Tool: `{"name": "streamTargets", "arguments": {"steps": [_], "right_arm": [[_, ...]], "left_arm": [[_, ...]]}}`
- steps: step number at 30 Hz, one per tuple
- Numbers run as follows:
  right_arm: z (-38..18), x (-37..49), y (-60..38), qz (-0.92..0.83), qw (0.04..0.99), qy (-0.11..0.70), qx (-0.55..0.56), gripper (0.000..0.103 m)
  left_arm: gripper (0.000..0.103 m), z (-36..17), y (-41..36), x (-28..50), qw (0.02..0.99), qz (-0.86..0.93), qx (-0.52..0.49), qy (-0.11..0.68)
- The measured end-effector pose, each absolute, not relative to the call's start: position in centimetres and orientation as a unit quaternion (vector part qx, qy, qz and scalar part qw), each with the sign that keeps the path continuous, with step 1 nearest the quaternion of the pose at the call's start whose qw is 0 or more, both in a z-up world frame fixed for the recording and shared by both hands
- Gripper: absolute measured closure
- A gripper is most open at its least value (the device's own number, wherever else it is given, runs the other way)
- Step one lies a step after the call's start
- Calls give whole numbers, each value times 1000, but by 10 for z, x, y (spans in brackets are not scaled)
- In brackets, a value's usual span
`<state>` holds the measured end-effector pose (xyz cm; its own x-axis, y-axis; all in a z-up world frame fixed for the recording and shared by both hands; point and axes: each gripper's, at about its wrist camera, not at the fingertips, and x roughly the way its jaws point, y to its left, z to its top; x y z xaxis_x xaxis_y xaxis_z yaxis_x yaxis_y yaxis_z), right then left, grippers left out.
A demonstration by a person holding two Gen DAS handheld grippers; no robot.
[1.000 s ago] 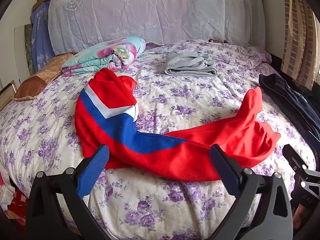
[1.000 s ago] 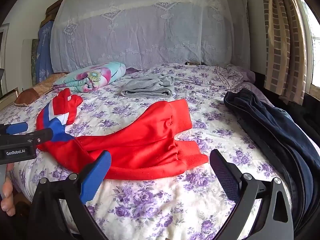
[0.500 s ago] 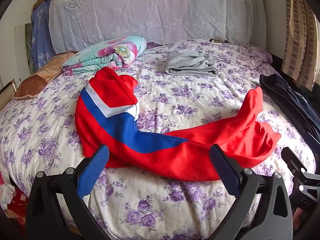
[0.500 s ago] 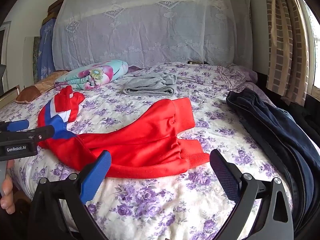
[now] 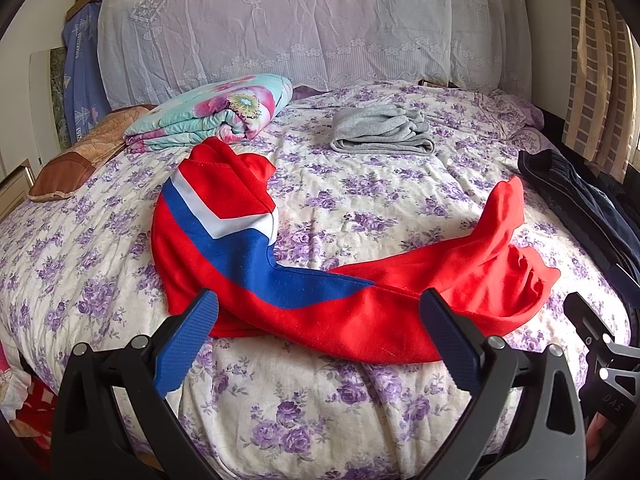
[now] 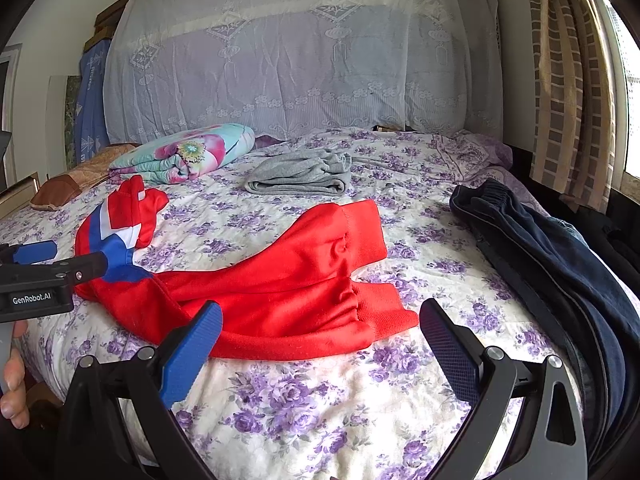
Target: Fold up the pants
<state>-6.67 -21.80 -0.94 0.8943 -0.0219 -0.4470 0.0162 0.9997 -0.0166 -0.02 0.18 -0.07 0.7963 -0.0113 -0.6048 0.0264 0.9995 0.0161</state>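
Observation:
Red pants with a blue and white stripe (image 5: 256, 264) lie crumpled across the near part of the floral bed (image 5: 360, 200). The striped leg end is at the left and the red waistband end at the right. They also show in the right wrist view (image 6: 288, 292). My left gripper (image 5: 318, 332) is open and empty, just short of the pants' near edge. My right gripper (image 6: 320, 340) is open and empty, near the waistband end. The left gripper also shows at the left edge of the right wrist view (image 6: 48, 268).
Folded grey pants (image 5: 380, 134) lie at the back middle of the bed. A folded floral quilt (image 5: 216, 114) and a brown pillow (image 5: 80, 160) sit at the back left. Dark navy pants (image 6: 560, 272) hang over the right side. A curtain (image 6: 568, 80) hangs at the right.
Both views have shifted slightly. The right wrist view has tilted up a little. The pants have not moved and both grippers stay open.

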Motion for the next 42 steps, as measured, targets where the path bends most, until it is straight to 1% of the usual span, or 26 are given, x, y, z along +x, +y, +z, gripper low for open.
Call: {"name": "streamTargets", "arguments": {"steps": [42], "right_arm": [[-11, -65, -217, -9, 972, 234, -6, 4]], "left_arm": [[5, 1, 5, -3, 947, -10, 10, 322]]}}
